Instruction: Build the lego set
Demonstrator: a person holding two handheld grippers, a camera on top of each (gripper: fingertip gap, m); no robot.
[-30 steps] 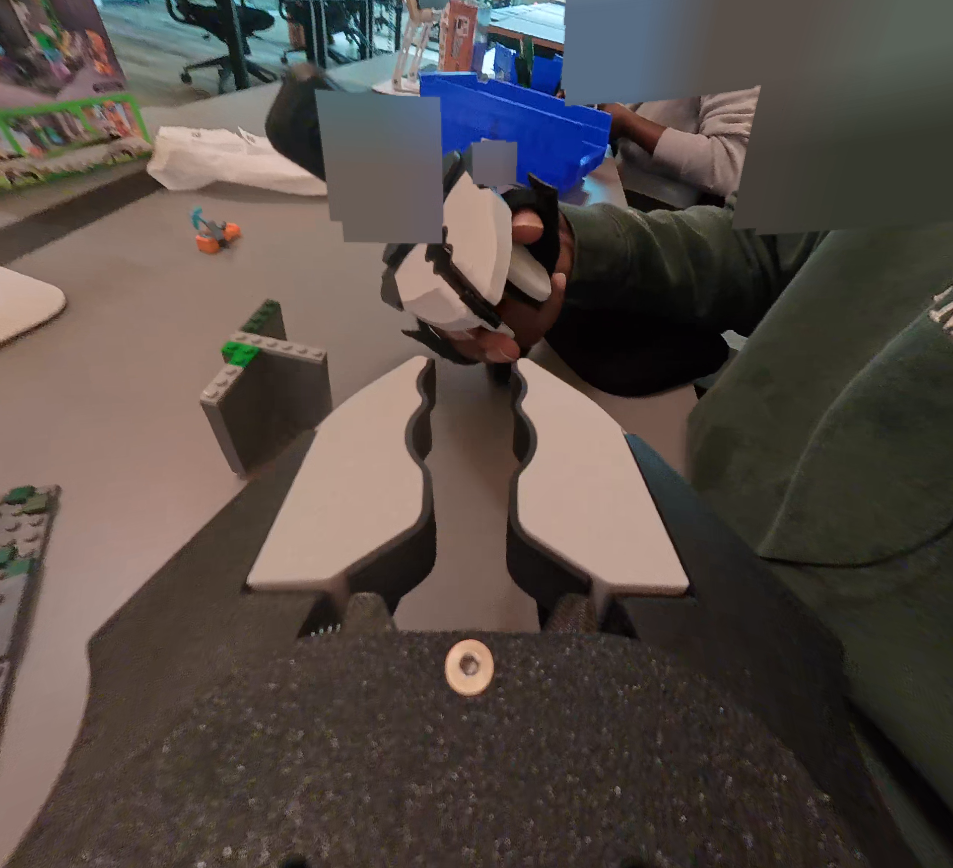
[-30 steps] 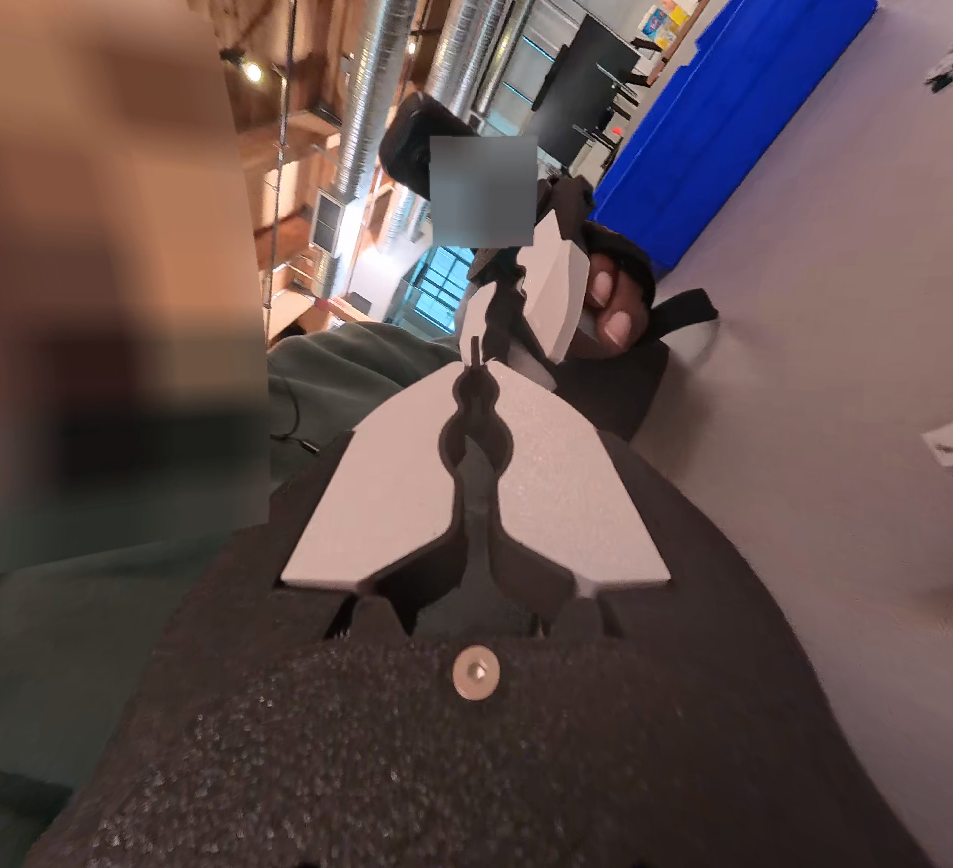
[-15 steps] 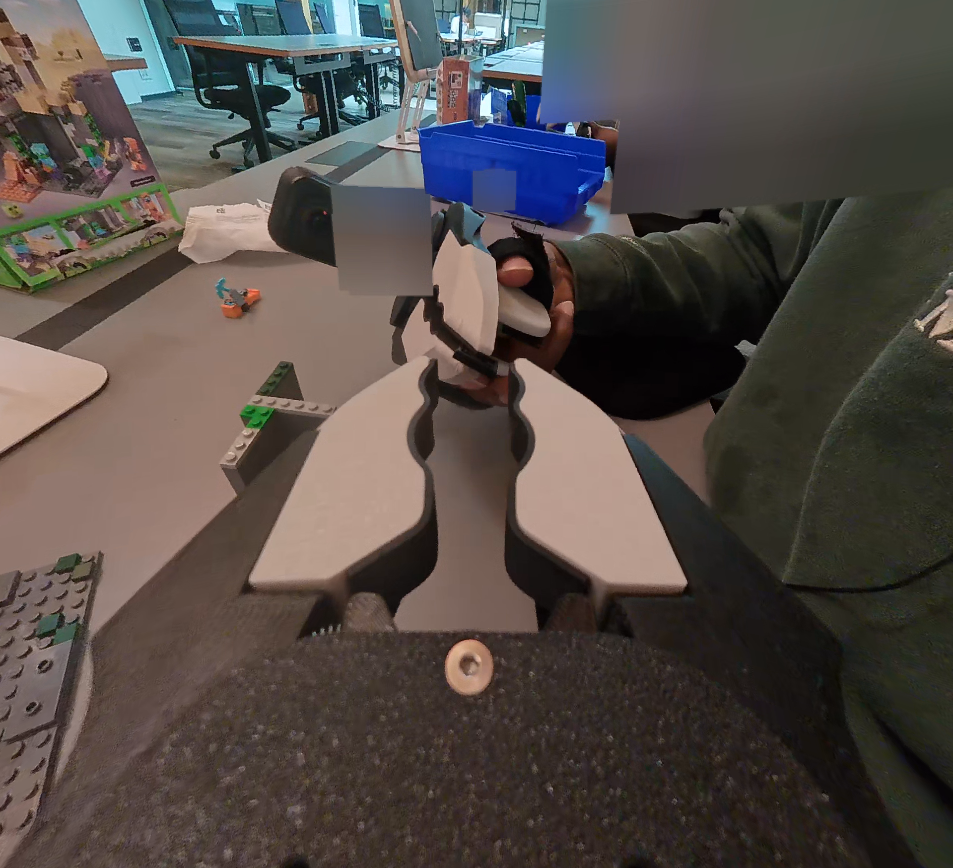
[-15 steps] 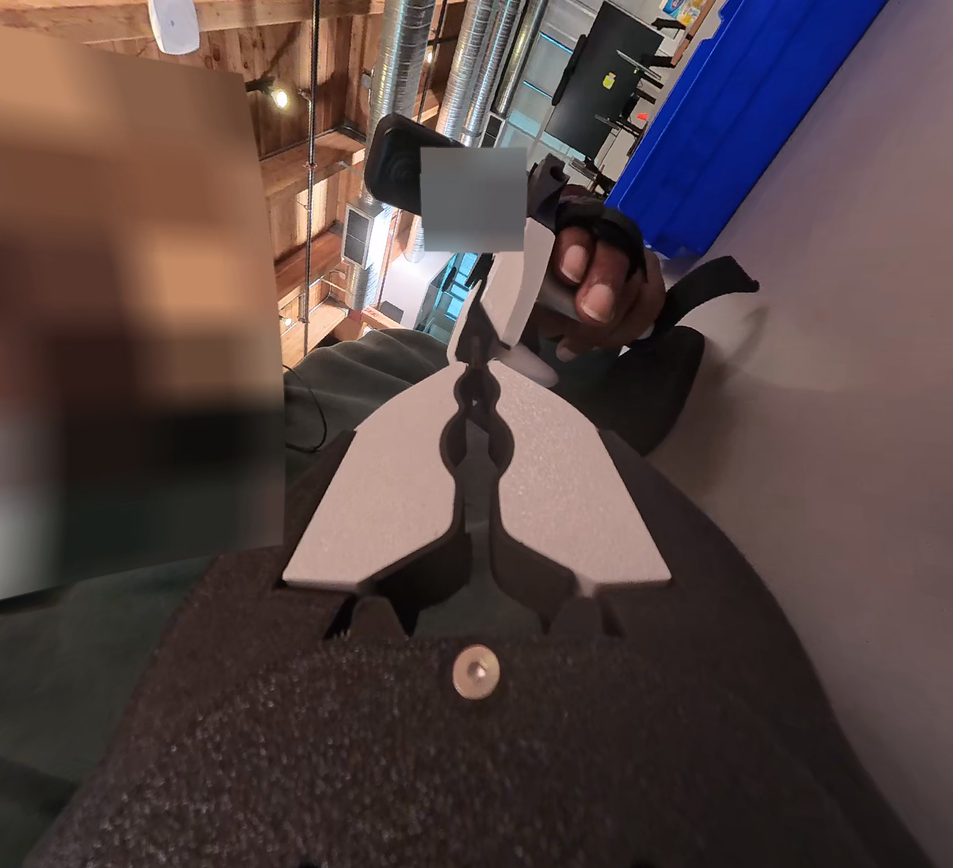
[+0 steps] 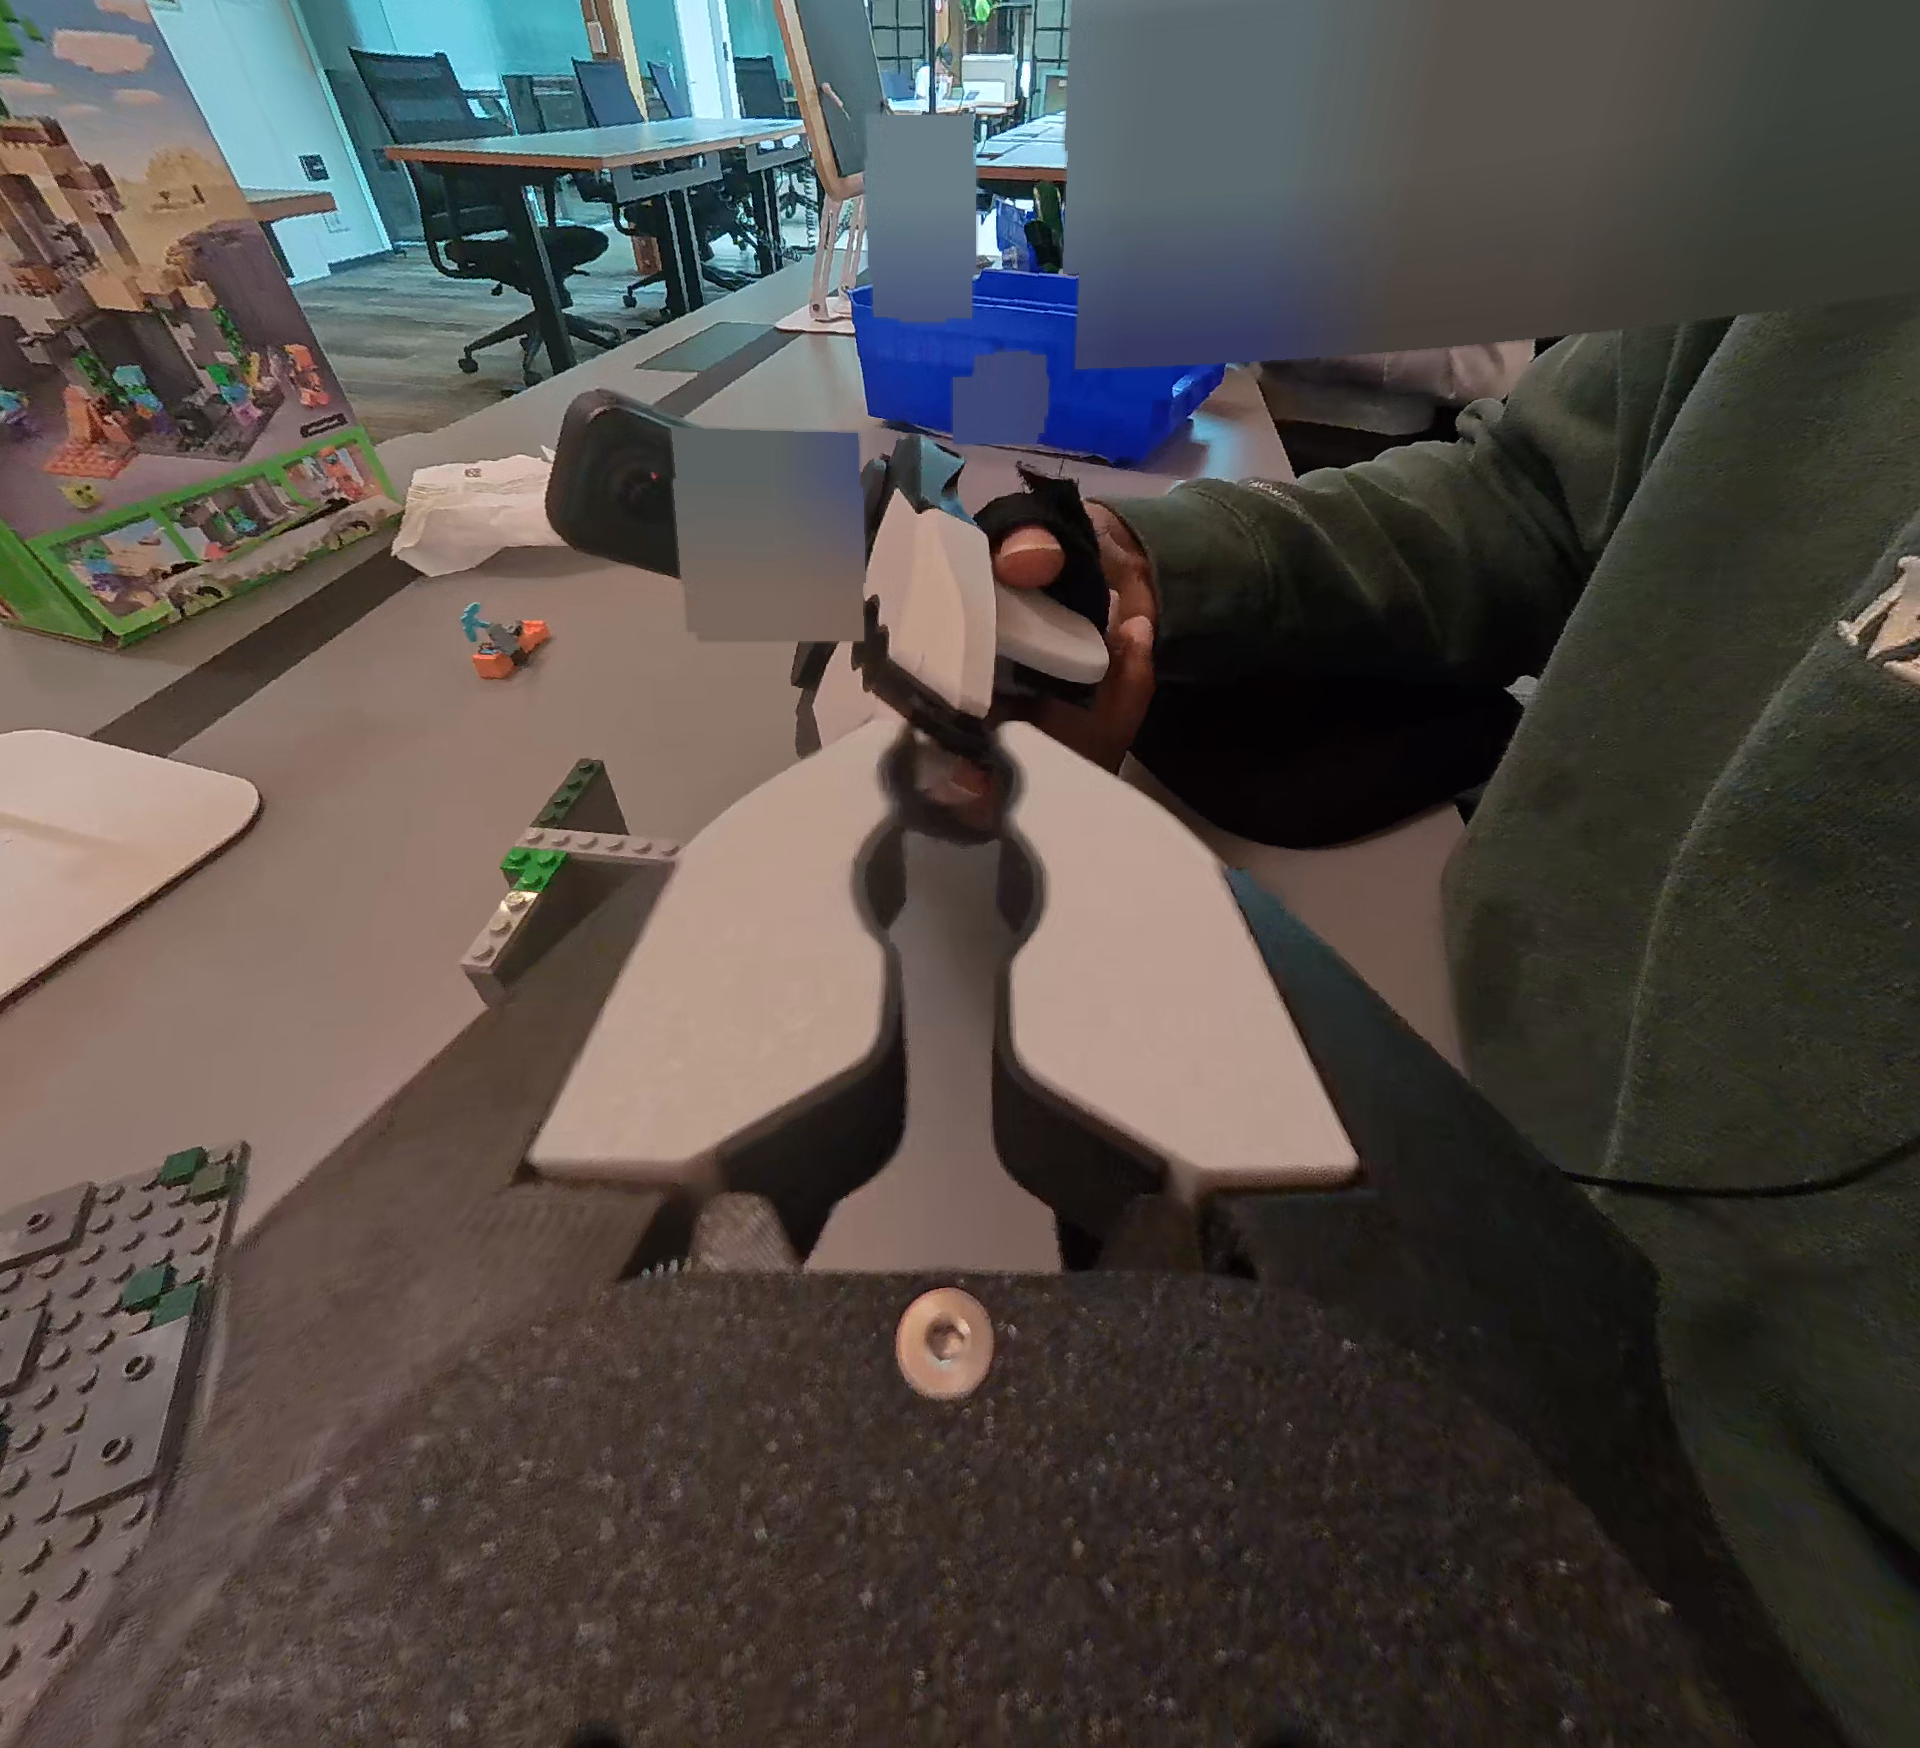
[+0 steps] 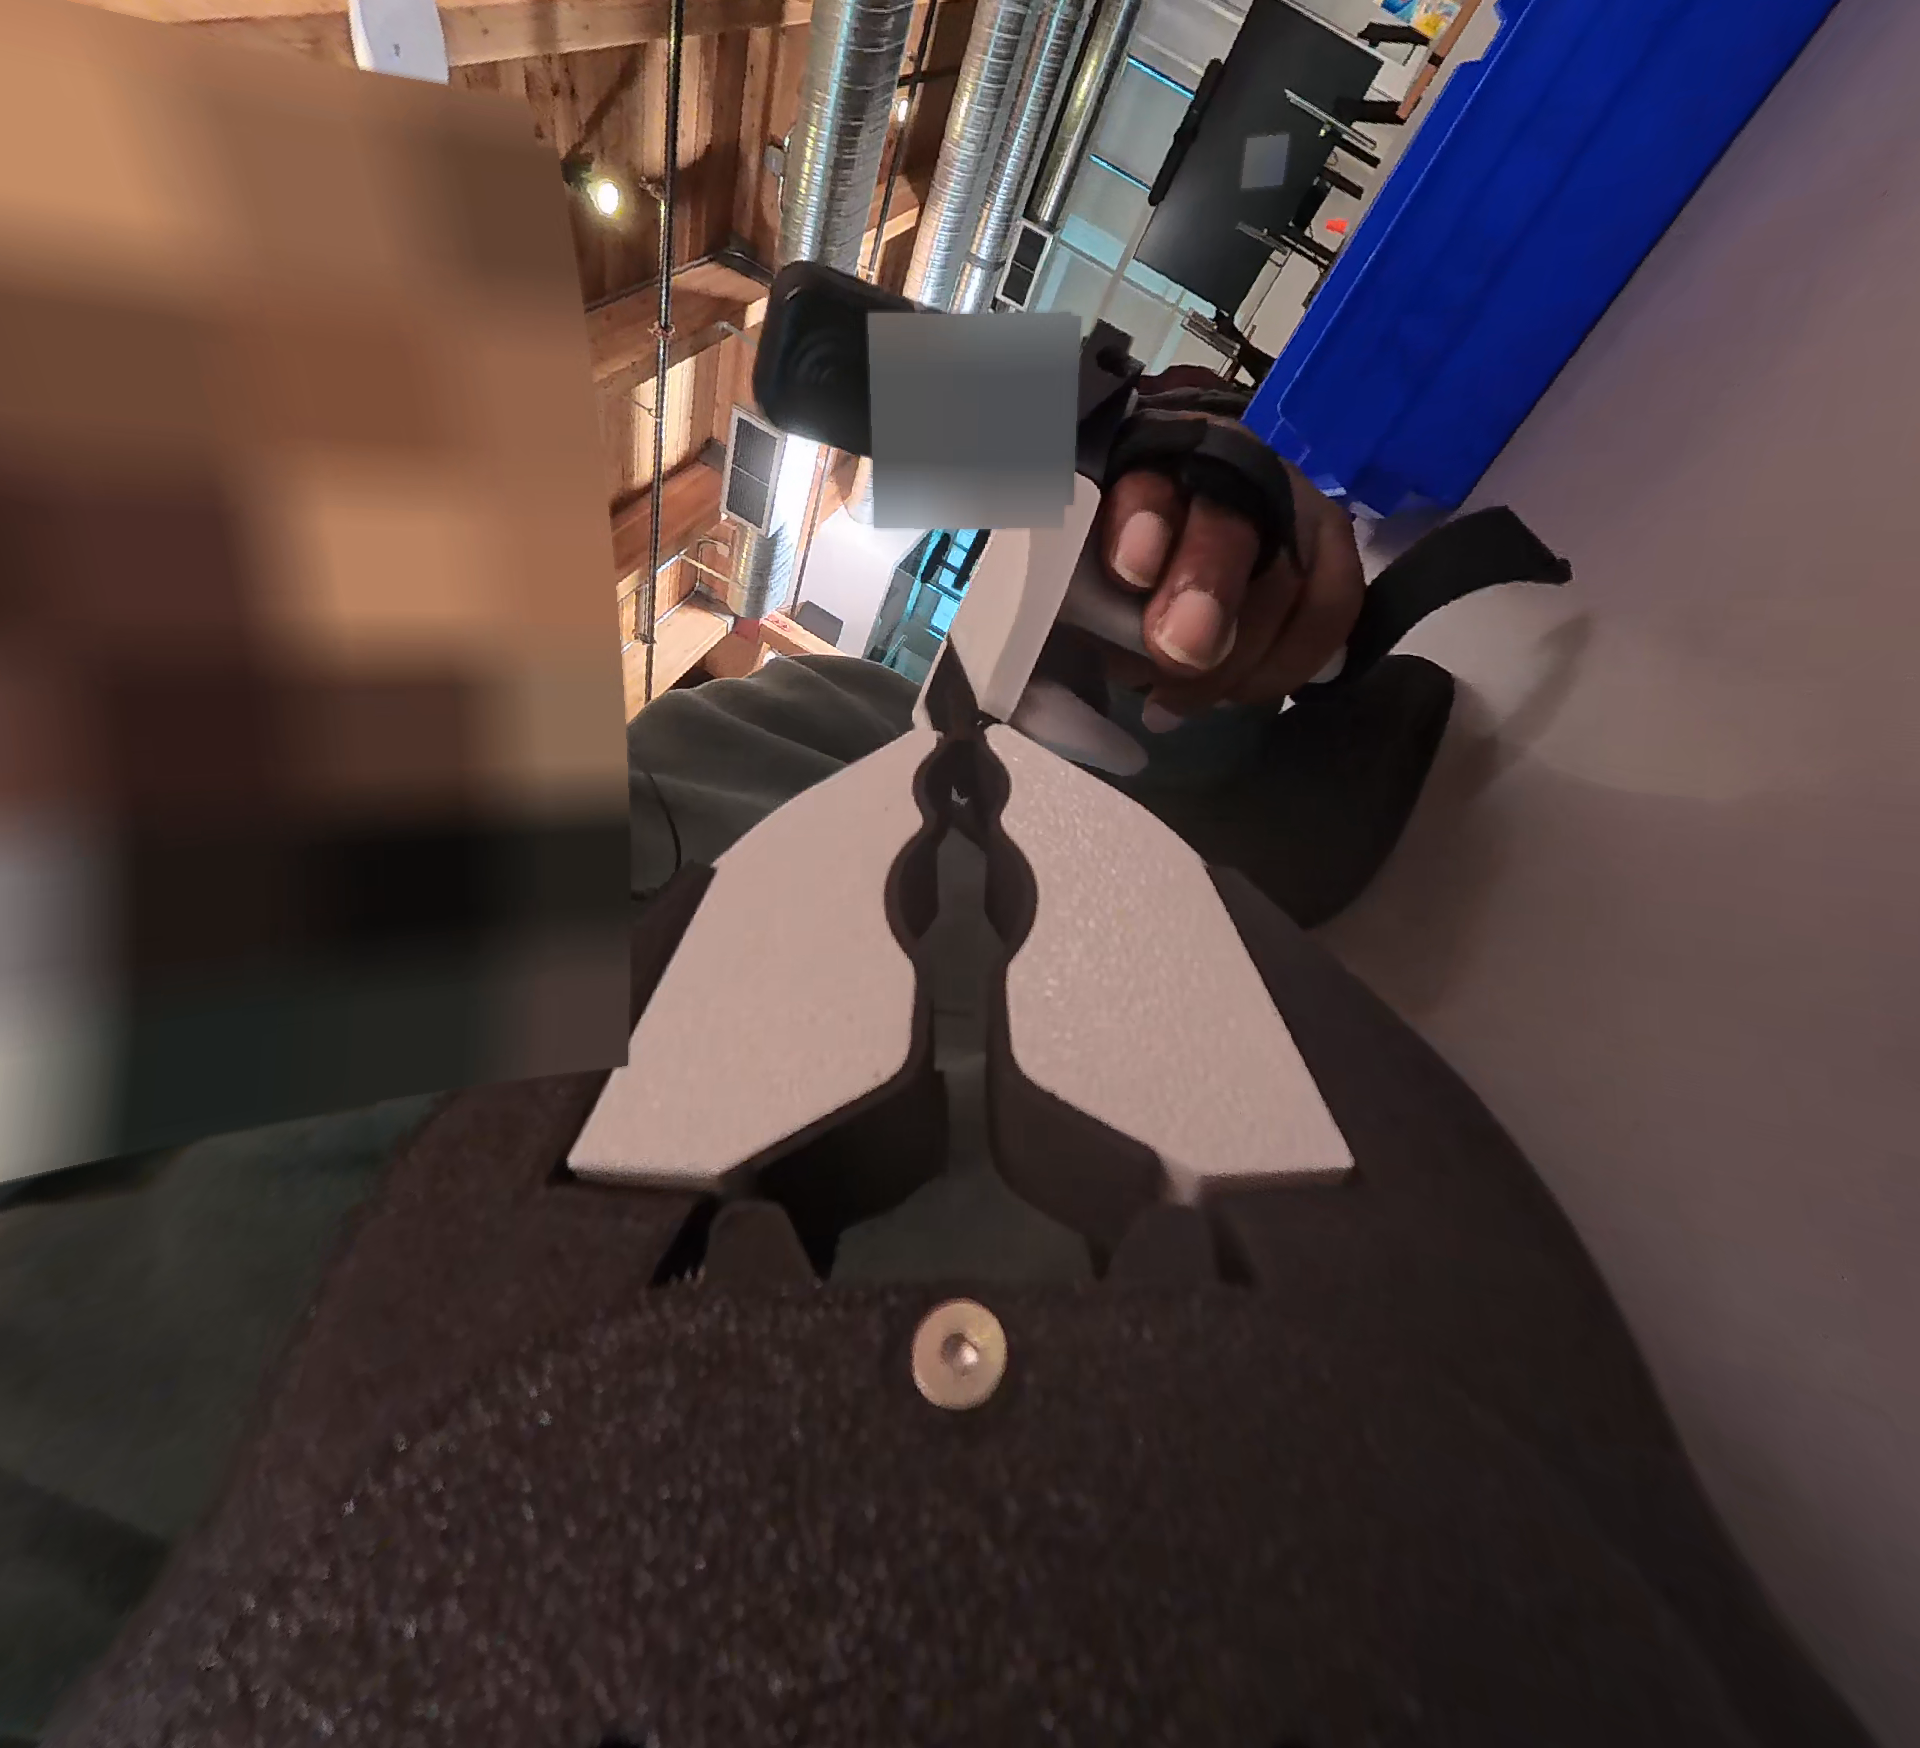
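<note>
The grey table (image 5: 343, 763) carries everything, and places here are given from the grey corner wall (image 5: 561, 888), a standing lego assembly of two dark grey walls meeting at a right angle, topped with a light grey studded strip and a bright green piece. Far behind and left of that wall stands the lego set box (image 5: 156, 348), upright at the table's edge. A blue bin (image 5: 1039, 389) sits well behind and right of the wall. Left of the wall lies a white rounded board (image 5: 94, 836). In front and left of it, at the picture's lower edge, a grey studded baseplate (image 5: 94, 1303) lies flat with small dark green pieces on it. A crumpled white bag (image 5: 478, 503) lies behind the wall, near the box. Between bag and wall rests a small orange and teal lego figure (image 5: 504, 644).

The left gripper (image 5: 951, 768) hovers just right of the corner wall, above the table. Its fingertips are drawn close, with a small gap between them around a small dark piece; blur hides whether they pinch it.

The right gripper (image 6: 964, 734), held in a hand (image 5: 1091, 649), meets the left one tip to tip. Its fingers are nearly together, clamping a thin dark lego piece (image 6: 961, 799) that runs along the narrow slot. The person's other hand (image 6: 1216, 597) grips the left gripper's handle.
</note>
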